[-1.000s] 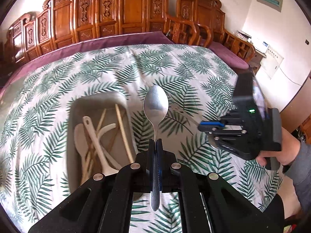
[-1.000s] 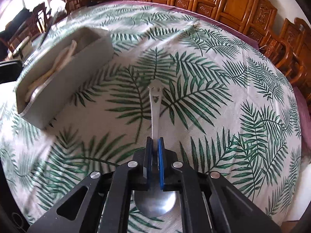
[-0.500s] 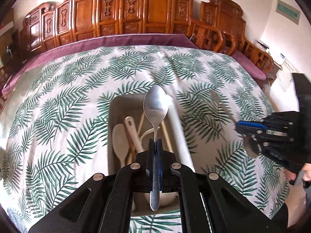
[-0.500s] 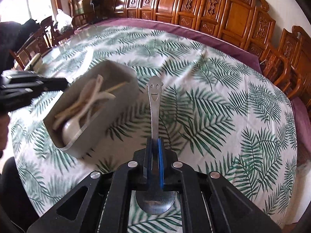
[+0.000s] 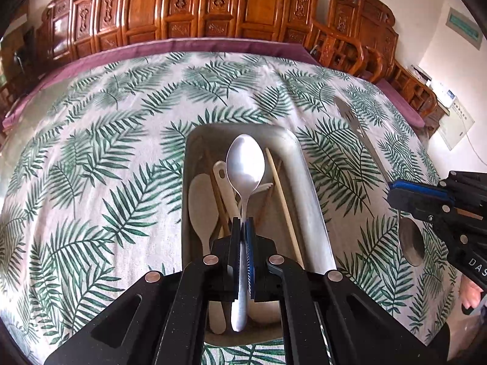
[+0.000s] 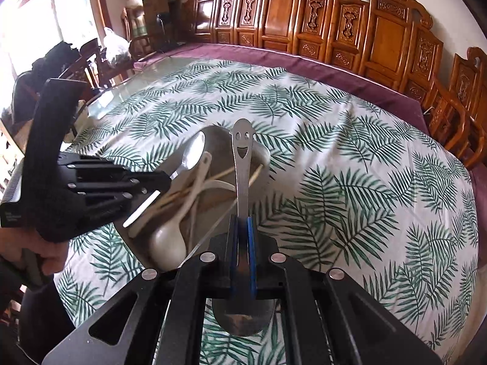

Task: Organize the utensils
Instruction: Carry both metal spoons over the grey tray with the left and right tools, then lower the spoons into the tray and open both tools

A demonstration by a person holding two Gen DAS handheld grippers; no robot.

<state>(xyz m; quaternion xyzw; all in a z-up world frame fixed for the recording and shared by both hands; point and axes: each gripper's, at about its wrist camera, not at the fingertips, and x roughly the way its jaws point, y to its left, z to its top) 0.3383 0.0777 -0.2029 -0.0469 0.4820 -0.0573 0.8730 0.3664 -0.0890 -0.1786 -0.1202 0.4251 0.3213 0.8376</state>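
Note:
My left gripper is shut on the handle of a plain metal spoon, whose bowl points forward above the grey tray. Inside the tray lie white plastic spoons and wooden chopsticks. My right gripper is shut on a steel spoon with a smiling face cut in its handle; its bowl hangs behind the fingers. This spoon is held above the cloth at the tray's near corner. In the left wrist view the right gripper is beside the tray's right wall. The left gripper shows over the tray.
A leaf-patterned tablecloth covers the round table, with a purple cloth along its far edge. Carved wooden chairs ring the table. A person's hand holds the left gripper's grip.
The left gripper has moved sideways and down, so its spoon now hangs over the tray's middle. The right gripper has lifted its spoon off the cloth and come up to the tray.

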